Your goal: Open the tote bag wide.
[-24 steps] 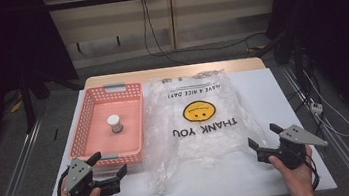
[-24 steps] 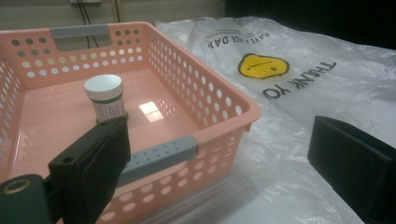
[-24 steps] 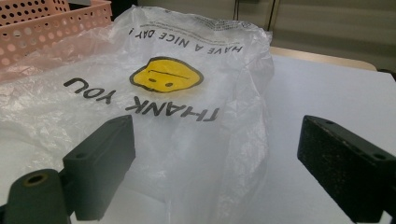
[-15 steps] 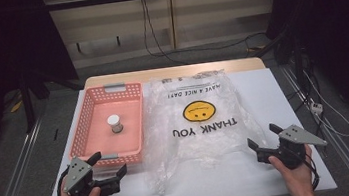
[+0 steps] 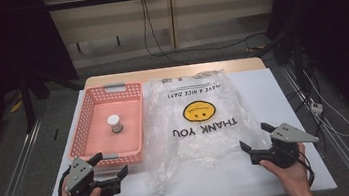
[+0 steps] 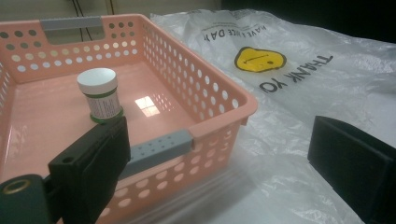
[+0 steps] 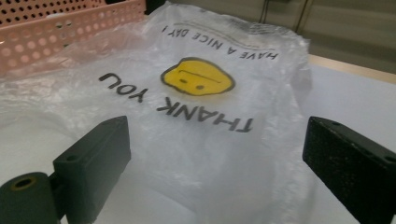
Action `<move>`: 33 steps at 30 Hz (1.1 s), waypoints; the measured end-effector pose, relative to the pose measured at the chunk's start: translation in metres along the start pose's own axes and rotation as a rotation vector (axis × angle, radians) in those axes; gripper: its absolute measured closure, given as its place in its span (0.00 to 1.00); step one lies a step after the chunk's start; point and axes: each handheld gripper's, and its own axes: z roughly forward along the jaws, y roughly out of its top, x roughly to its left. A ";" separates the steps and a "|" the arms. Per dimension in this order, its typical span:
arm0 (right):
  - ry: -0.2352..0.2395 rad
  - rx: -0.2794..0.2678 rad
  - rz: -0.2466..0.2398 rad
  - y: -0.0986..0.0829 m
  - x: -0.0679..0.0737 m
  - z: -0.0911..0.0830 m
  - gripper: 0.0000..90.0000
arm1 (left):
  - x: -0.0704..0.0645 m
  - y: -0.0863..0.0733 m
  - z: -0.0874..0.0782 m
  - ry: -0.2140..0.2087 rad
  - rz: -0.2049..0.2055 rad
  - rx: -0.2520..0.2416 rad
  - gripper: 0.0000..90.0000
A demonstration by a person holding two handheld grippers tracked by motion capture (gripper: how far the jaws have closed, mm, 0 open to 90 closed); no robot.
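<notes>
A clear plastic bag (image 5: 200, 120) with a yellow smiley and "THANK YOU" print lies flat on the white table (image 5: 282, 90); it is also in the left gripper view (image 6: 299, 79) and the right gripper view (image 7: 196, 102). To its left stands a pink perforated basket (image 5: 85, 124) holding a small white-capped bottle (image 5: 114, 124), seen close up (image 6: 101, 94) inside the basket (image 6: 205, 88). My left gripper (image 5: 110, 165) is open near the basket's front edge. My right gripper (image 5: 257, 137) is open at the bag's right front corner. Nothing sits between either pair of jaws.
A wooden strip (image 5: 174, 72) runs along the table's far edge. Cables (image 5: 154, 30) hang behind the table, and more cables (image 5: 317, 105) lie on the floor at the right. Metal rails (image 5: 15, 173) flank the table.
</notes>
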 end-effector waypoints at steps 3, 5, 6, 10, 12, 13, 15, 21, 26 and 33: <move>0.042 0.022 -0.027 0.002 0.010 0.007 0.09 | 0.000 0.000 0.000 -0.001 0.001 0.001 0.06; 0.057 0.032 -0.035 0.003 0.013 0.009 0.09 | 0.000 0.000 0.000 -0.004 0.002 0.002 0.06; 0.071 0.040 -0.041 0.004 0.017 0.012 0.09 | -0.001 0.000 0.000 -0.005 0.003 0.003 0.06; 0.115 0.072 -0.070 0.007 0.027 0.024 0.09 | -0.001 -0.001 0.001 -0.005 0.006 0.005 0.06; 0.135 0.096 -0.093 0.011 0.035 0.034 0.11 | -0.001 -0.001 0.000 -0.004 0.011 0.007 0.06; 0.135 0.096 -0.093 0.011 0.035 0.034 0.11 | -0.001 -0.001 0.000 -0.008 0.008 0.007 0.06; 0.158 0.113 -0.106 0.015 0.040 0.042 0.12 | -0.001 -0.001 0.001 -0.012 0.008 0.008 0.06; 0.228 0.217 -0.115 0.021 0.049 0.075 0.15 | -0.001 -0.001 -0.001 -0.020 0.018 0.007 0.06; 0.258 0.289 -0.123 0.017 0.049 0.089 0.20 | -0.001 -0.001 -0.001 -0.022 0.017 0.007 0.06; 0.297 0.383 -0.134 0.009 0.048 0.111 0.17 | -0.002 0.000 0.001 -0.028 0.021 0.015 0.06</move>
